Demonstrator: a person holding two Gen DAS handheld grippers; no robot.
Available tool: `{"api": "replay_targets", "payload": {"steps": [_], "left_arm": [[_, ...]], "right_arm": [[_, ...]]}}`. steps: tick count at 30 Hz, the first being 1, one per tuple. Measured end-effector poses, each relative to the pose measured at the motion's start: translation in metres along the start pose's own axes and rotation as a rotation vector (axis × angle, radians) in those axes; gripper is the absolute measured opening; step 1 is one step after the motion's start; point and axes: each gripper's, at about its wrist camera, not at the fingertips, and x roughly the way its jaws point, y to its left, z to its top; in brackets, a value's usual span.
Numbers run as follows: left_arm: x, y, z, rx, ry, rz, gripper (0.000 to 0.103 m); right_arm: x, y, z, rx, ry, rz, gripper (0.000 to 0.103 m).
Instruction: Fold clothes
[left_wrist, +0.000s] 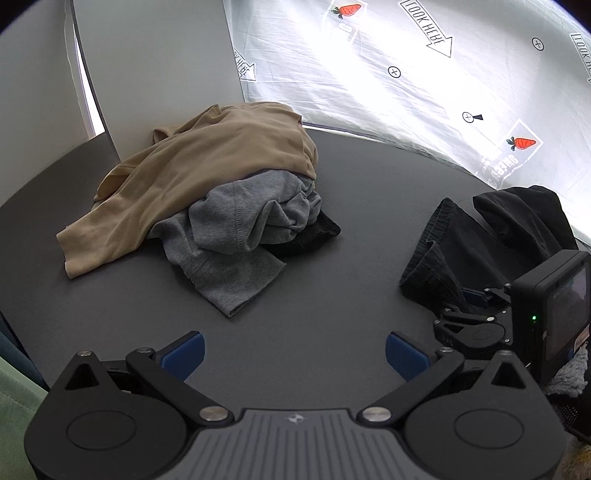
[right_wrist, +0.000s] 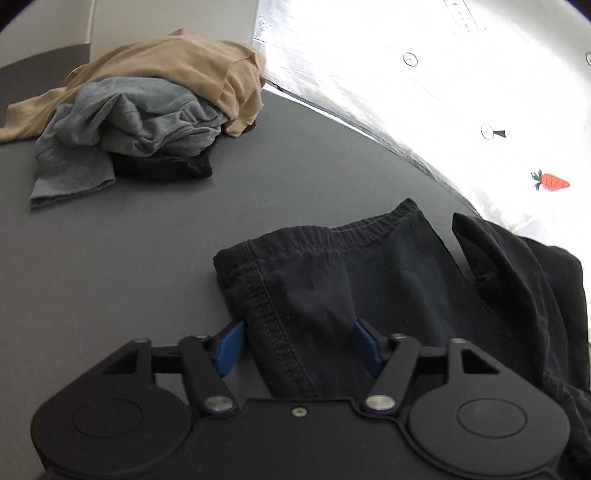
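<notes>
Right wrist view: the right gripper (right_wrist: 299, 345) has its jaws apart, a fold of the black garment (right_wrist: 332, 280) lying between them; whether the pads touch cloth is hard to tell. Its right edge is cut off. The left gripper (left_wrist: 294, 354) stands wide apart over the bare grey table (left_wrist: 314, 295). Beyond both lies the pile (left_wrist: 207, 192): tan over grey, something dark mostly hidden beneath.
</notes>
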Motion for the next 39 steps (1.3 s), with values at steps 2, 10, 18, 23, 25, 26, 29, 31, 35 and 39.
{"api": "replay_targets", "payload": {"steps": [2, 10, 18, 23, 25, 26, 29, 31, 35, 39], "left_arm": [[0.002, 0.008, 0.003, -0.007, 0.001, 0.007, 0.103], [-0.027, 0.034, 0.027, 0.013, -0.109, 0.088, 0.103], [-0.048, 0.024, 0.033, -0.01, -0.166, 0.101, 0.103], [-0.041, -0.025, 0.02, 0.037, -0.131, 0.003, 0.103], [-0.038, -0.044, 0.014, 0.056, -0.117, -0.036, 0.103], [-0.037, -0.054, 0.012, 0.065, -0.11, -0.056, 0.103], [-0.033, -0.084, 0.004, 0.095, -0.089, -0.116, 0.103], [-0.034, -0.114, 0.0, 0.131, -0.081, -0.171, 0.103], [-0.042, -0.168, -0.008, 0.199, -0.077, -0.253, 0.103], [-0.053, -0.211, -0.021, 0.253, -0.082, -0.275, 0.103]], "right_arm": [[0.008, -0.003, 0.007, 0.05, 0.025, 0.008, 0.012], [-0.088, 0.04, 0.034, -0.059, -0.089, 0.306, 0.004], [-0.164, 0.153, 0.01, -0.325, -0.103, 0.729, 0.026], [-0.166, 0.062, -0.008, -0.08, -0.078, 0.56, 0.05], [-0.168, 0.013, -0.028, 0.058, -0.044, 0.412, 0.053], [-0.172, -0.014, -0.043, 0.139, -0.023, 0.325, 0.053], [-0.186, -0.097, -0.094, 0.382, 0.038, 0.053, 0.062], [-0.207, -0.147, -0.141, 0.543, 0.084, -0.137, 0.065], [-0.258, -0.232, -0.242, 0.873, 0.163, -0.479, 0.069], [-0.294, -0.288, -0.336, 1.221, 0.153, -0.619, 0.073]]}}
